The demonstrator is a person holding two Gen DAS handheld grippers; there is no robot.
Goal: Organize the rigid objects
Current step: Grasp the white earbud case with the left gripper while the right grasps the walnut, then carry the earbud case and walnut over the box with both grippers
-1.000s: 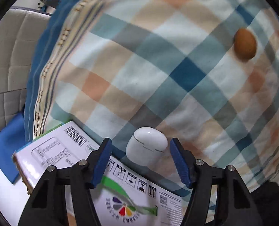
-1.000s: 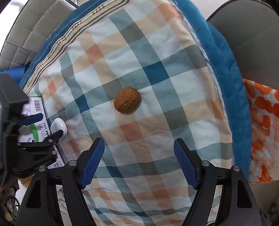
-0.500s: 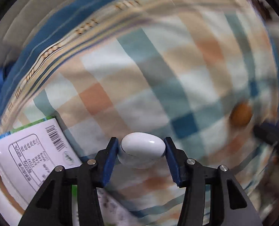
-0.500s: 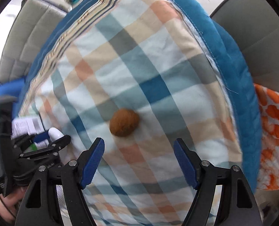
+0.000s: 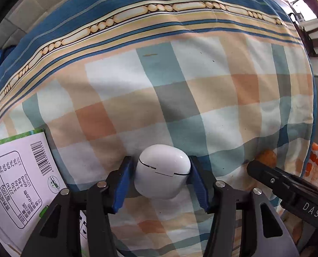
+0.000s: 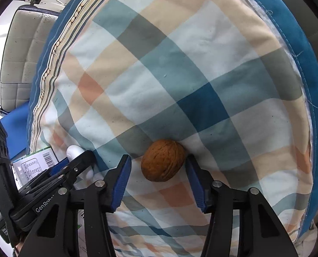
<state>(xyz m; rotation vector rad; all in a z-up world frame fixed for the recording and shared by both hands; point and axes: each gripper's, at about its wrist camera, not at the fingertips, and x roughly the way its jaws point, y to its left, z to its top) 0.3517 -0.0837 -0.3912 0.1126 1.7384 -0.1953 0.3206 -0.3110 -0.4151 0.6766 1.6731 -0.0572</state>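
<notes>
The left gripper (image 5: 162, 181) has its blue-padded jaws clenched on a glossy white earbud case (image 5: 162, 174), held over the plaid cotton cloth (image 5: 180, 98) beside a white printed carton (image 5: 15, 184). The right gripper (image 6: 158, 176) straddles a brown wrinkled walnut (image 6: 162, 160) lying on the cloth, its jaws released with a gap on the left; right-side contact is unclear.

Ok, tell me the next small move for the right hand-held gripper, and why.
Probably close it on the walnut: the right hand-held gripper is open with the nut lying between its blue pads, a gap left on each side.
</notes>
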